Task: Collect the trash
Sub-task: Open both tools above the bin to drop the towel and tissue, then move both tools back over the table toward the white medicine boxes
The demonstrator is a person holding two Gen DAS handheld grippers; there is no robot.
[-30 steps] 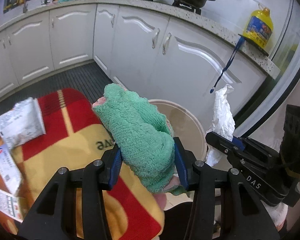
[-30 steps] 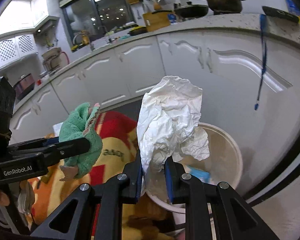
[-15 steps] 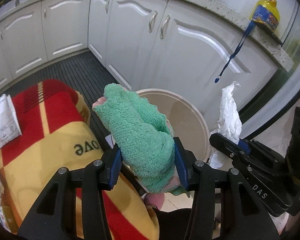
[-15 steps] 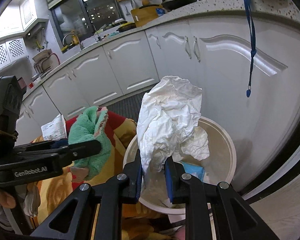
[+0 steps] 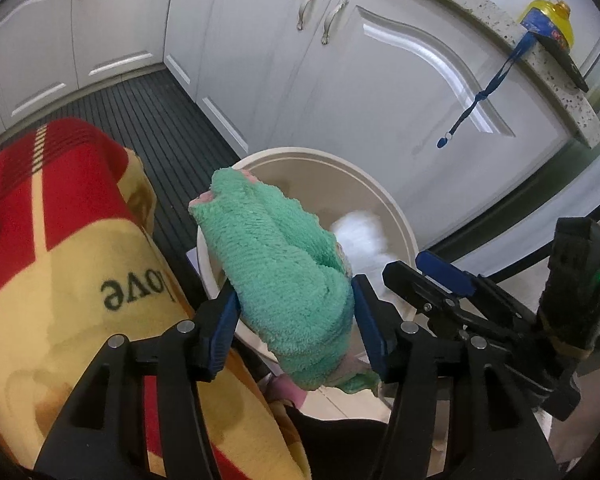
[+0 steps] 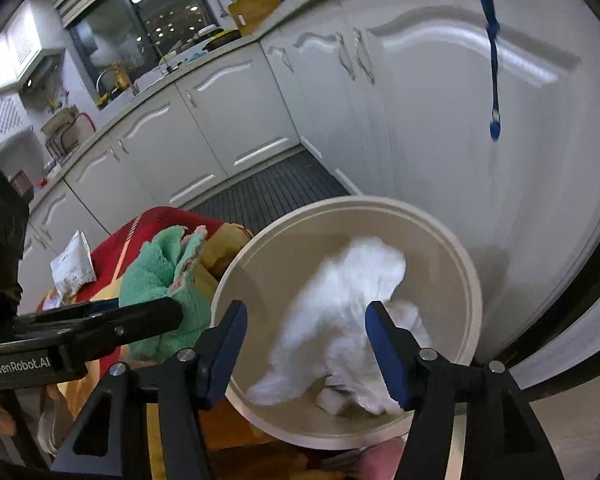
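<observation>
Right fingers: your right gripper (image 6: pixel 304 344) stood with its blue pads (image 6: pixel 384 350) spread wide, nothing pressed between them; the jaws had just been opening.
White paper: the crumpled white tissue (image 6: pixel 348 320) showed blurred just beyond and between your right fingers, free of both pads and inside the bin. In the left wrist view it appeared as a white blur (image 5: pixel 362 240) past the cloth, to the right of your left fingers.
Bin: the round cream bin (image 6: pixel 470 280) sat directly ahead of and below your right fingers, close against the white cabinet doors (image 6: pixel 440 92). From the left wrist its rim (image 5: pixel 396 208) curved ahead of your left fingers.
Left fingers: your left gripper (image 5: pixel 296 312) had just been widening, yet the green fluffy cloth (image 5: pixel 280 264) still filled the gap, with both blue pads (image 5: pixel 366 316) against its sides.
Green cloth: it stuck out forward from your left fingers over the near rim of the bin, its pinkish tip toward the far side. In the right wrist view the cloth (image 6: pixel 160 276) sat to the left of your right fingers, just beside the bin's rim.
Blanket: a red and yellow blanket (image 5: pixel 60 248) lay left of and under your left fingers.
Paper packet: a white printed packet (image 6: pixel 74 266) lay on the blanket, well left of your right fingers.
</observation>
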